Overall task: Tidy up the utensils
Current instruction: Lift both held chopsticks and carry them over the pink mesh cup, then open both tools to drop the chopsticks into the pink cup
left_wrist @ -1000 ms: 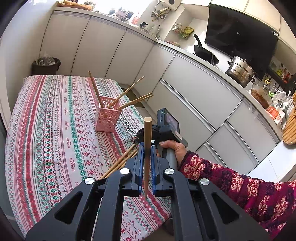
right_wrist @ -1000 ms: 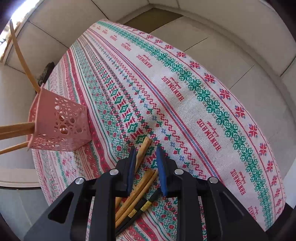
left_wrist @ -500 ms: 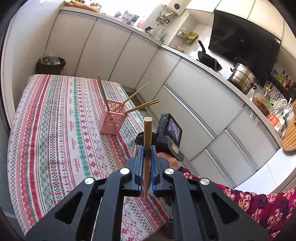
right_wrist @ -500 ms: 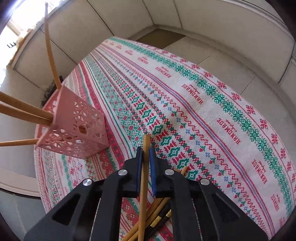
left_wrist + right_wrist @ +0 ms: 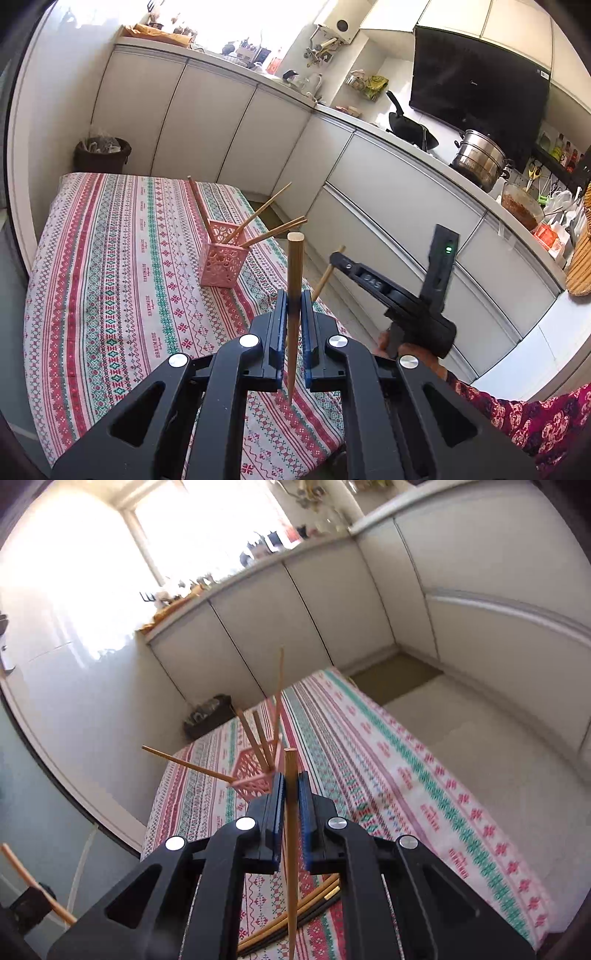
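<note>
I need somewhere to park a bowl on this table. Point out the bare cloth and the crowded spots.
Free: the striped tablecloth from the pink basket out to the end by the dark bin, and the long stretch on the basket's cabinet side in the right wrist view. Crowded: the near edge, where loose chopsticks lie, and around the basket, whose chopsticks splay outward.

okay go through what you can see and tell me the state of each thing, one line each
Left gripper: shut on a chopstick, held upright.
Right gripper: shut on a thin chopstick, lifted off the table.
Pink basket: upright on the tablecloth, four chopsticks leaning in it.
Loose chopsticks: lying flat on the cloth.
</note>
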The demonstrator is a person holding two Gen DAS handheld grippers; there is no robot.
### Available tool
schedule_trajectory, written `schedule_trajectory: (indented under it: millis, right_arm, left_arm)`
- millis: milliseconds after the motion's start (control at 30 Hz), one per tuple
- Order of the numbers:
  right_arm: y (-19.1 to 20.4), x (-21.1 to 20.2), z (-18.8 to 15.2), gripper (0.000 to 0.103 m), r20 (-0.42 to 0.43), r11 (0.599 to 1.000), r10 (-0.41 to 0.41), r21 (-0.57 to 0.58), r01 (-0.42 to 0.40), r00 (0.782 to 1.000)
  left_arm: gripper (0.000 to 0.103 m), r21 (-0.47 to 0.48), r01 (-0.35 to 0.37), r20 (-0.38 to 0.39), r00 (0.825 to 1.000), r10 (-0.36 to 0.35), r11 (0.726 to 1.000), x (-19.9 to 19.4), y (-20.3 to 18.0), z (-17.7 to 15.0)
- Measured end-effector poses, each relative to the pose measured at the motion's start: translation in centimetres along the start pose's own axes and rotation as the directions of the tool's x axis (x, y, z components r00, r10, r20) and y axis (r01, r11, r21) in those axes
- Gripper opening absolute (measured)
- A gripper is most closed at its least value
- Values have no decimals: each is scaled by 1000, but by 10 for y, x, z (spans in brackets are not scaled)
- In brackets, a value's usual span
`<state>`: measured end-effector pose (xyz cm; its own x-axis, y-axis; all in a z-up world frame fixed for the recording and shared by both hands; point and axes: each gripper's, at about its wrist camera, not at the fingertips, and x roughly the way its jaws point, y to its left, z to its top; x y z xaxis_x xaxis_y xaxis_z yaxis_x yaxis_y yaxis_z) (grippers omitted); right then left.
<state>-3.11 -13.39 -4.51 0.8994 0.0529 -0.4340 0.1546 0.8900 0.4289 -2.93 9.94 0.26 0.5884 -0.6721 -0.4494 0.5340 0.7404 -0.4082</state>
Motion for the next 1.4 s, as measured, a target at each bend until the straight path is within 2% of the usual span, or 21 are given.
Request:
schedule_trajectory:
  millis: [200,400,567,667,800,867,1067,1200,1233,1267,1333,1400]
  right_arm:
    - [3,-43,29,8,58,997,37,-72,-33,998]
    - [12,-75,72,8,90,992,105,-84,-98,990]
    - [34,-97,122,8,165,980,185,-107,-169,969]
    - [53,-96,150,8,244,975,201,-142,-170,949]
    - [70,-67,173,8,312,975,197,-158,-154,929]
    - [73,-39,174,8,326,978,181,-161,-135,928]
    - [61,60,142,8,271,981,129,-175,-83,954]
    - [49,92,115,11,191,980,137,-172,-105,972]
    - [46,90,114,17,190,980,144,-164,-113,971]
    - [43,87,115,29,196,980,149,-159,-118,969]
    - [36,73,119,44,218,982,160,-137,-132,963]
    - [27,57,124,48,235,981,178,-122,-153,956]
  left_arm:
    - [7,-14,-50,91,994,51,999,-16,-5,11]
    - [7,-32,-85,130,988,88,996,-17,-8,23]
    - [7,-7,-103,170,980,103,995,-18,-20,44]
    - [7,4,-105,200,974,102,994,-21,-24,54]
    - [7,12,-115,206,972,110,993,-17,-21,61]
    - [6,15,-128,201,972,122,992,-13,-16,63]
    - [6,-16,-158,174,972,158,987,6,11,69]
    - [7,-25,-156,184,970,158,987,14,17,77]
    - [6,-22,-154,194,969,155,988,16,16,80]
    - [6,-15,-158,203,966,158,987,18,13,84]
    - [6,3,-173,218,961,168,985,24,8,94]
    - [6,13,-179,238,956,171,984,32,2,108]
